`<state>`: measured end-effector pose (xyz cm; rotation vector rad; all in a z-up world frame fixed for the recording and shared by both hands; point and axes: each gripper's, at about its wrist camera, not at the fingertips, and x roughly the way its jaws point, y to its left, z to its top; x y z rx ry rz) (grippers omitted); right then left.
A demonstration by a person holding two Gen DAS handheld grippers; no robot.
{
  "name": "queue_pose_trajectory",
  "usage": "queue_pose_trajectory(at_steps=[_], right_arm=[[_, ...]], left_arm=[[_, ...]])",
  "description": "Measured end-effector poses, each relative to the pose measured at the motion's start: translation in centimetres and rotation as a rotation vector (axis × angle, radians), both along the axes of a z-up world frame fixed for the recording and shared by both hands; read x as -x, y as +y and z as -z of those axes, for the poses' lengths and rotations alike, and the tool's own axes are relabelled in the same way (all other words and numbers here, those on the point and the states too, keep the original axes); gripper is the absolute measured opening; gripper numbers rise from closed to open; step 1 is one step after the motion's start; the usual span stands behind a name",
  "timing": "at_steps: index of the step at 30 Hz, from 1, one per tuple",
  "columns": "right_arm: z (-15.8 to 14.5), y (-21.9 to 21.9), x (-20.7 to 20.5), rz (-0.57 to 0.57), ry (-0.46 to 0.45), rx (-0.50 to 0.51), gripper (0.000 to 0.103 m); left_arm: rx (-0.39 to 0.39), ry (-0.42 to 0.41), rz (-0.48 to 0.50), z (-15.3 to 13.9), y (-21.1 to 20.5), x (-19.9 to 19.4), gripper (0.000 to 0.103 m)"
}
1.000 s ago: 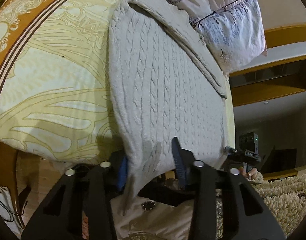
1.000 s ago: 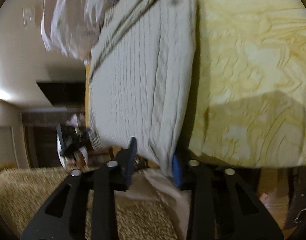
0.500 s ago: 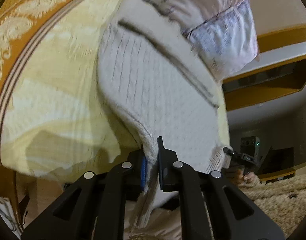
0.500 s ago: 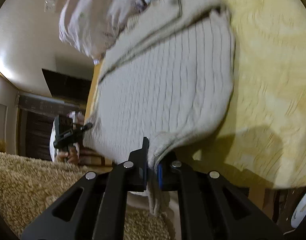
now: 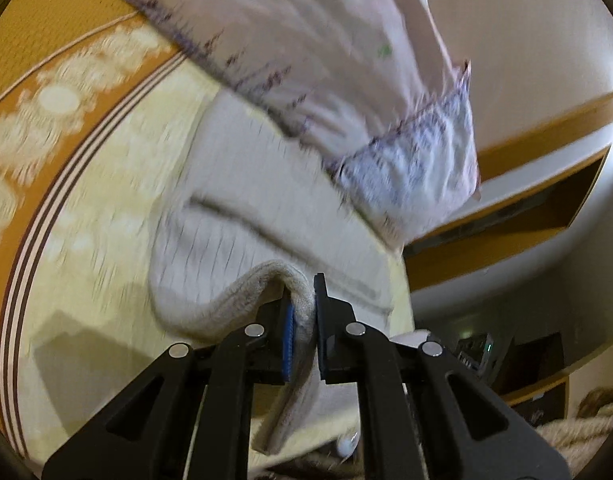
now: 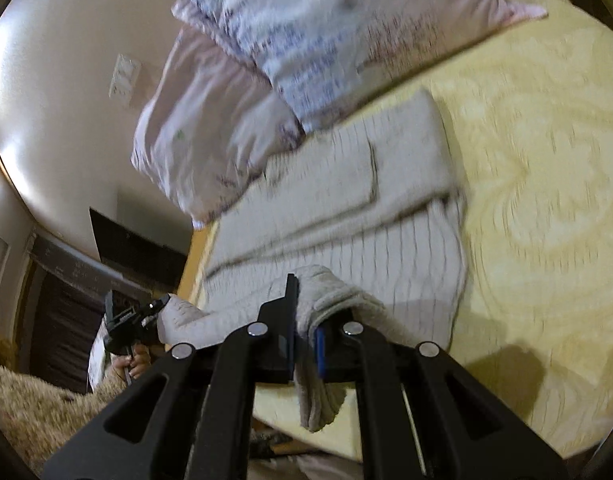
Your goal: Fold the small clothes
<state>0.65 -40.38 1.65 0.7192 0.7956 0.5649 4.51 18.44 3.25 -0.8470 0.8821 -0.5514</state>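
A: What's different from a second ago?

B: Both grippers were spread wide around the sweater's near hem then. Now the left gripper is clenched on one hem corner and the right gripper on the other, knit pinched flat between the pads with a tail hanging below each.

A: And the sweater itself?

B: It lay flat before, hem hanging off the bed edge. Now the hem is off the spread and humps up at 12 o'clock from each pair of jaws. The rest lies on the yellow spread, collar end up at 12 o'clock against the pillows, sleeves already folded across the body.

A: So which step is this?

B: I'd say the bottom-to-top fold: both corners caught and carried toward the collar. In the right view the left gripper shows at 9 o'clock with its own corner, so the hem looks roughly level.

A: Risks?

B: Blur hides detail, but uneven travel would probably skew the fold.
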Motion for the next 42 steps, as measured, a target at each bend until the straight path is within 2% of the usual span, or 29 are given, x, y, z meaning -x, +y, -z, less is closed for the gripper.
queue_pose_trajectory(at_steps=[4, 7, 10, 22, 28, 33, 35, 38, 39, 40, 42], right_arm=[[-1.2, -0.5, -1.7, 0.038, -0.048, -0.031, 0.007], [-2.2, -0.3, -3.2, 0.045, -0.082, -0.028, 0.007], [-2.8, 0.0, -4.3, 0.047, -0.103, -0.025, 0.007], [-2.6, 0.0, -10.1, 0.093, -0.101, -0.023, 0.007], [0.0, -0.1, -14.3, 0.154, 0.005, -0.015, 0.007], [3.5, 0.2, -17.7, 0.200, 0.204, 0.048, 0.008], [4.0, 0.4, -18.0, 0.195, 0.243, 0.058, 0.013], [3.5, 0.1, -17.3, 0.181, 0.238, 0.035, 0.026], [3.3, 0.0, -17.0, 0.175, 0.233, 0.037, 0.026], [3.1, 0.0, -16.7, 0.168, 0.228, 0.035, 0.027], [2.6, -0.2, -15.7, 0.156, 0.221, 0.036, 0.027]], left_arm=[[0.046, -0.016, -0.051, -0.7, 0.6, -3.1, 0.008], [0.028, -0.028, -0.058, -1.3, 0.6, -5.2, 0.008], [0.042, -0.028, -0.066, -1.4, 0.3, -7.0, 0.008], [0.104, -0.017, -0.117, -0.6, -0.1, -11.9, 0.008], [0.140, 0.070, -0.187, 2.4, 0.0, -14.5, 0.008], [0.147, 0.161, -0.228, 5.0, -0.4, -15.5, 0.008], [0.157, 0.184, -0.232, 5.6, -0.4, -15.5, 0.008], [0.157, 0.191, -0.215, 5.5, -0.5, -15.1, 0.009], [0.145, 0.190, -0.199, 5.2, -0.6, -15.0, 0.014], [0.130, 0.187, -0.183, 4.9, -0.7, -14.8, 0.025], [0.096, 0.175, -0.156, 4.1, -1.1, -14.4, 0.040]])
